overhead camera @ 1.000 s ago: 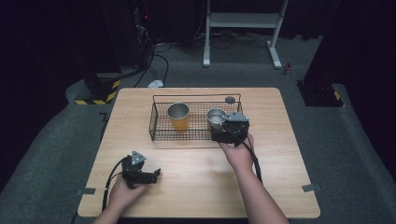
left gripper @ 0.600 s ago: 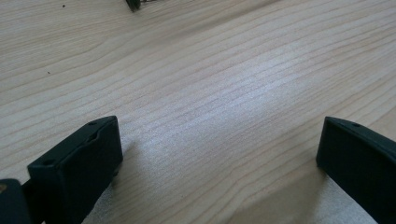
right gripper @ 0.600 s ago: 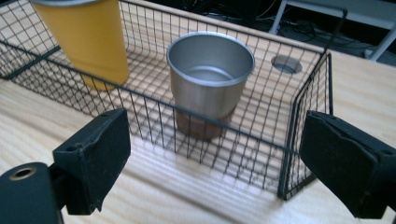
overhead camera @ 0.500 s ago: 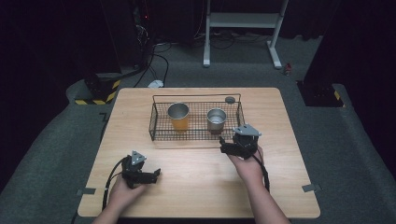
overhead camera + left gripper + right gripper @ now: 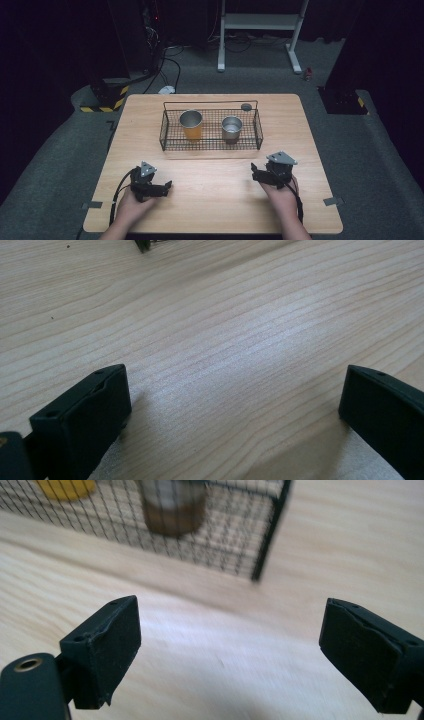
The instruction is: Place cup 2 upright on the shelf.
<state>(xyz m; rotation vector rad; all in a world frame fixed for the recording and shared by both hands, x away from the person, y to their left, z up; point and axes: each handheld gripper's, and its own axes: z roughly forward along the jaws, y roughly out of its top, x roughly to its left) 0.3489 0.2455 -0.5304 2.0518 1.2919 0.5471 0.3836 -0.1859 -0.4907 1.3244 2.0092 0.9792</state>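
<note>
High view showed the right hand-held gripper (image 5: 261, 174) resting near the surface's (image 5: 210, 200) front right corner, jaws spread wide with nothing between them, just in front of the wire basket (image 5: 257, 131). The left hand-held gripper (image 5: 163, 187) sat near the front left corner, likewise wide and empty, well apart from the basket. Inside the basket, set toward the surface's far edge, a steel cup (image 5: 231, 128) stood upright at the right end and an orange cup (image 5: 191, 124) upright at the left. Right gripper view looked past its jaws at the basket's near corner (image 5: 265, 540) and the steel cup (image 5: 172, 507) behind the mesh.
</note>
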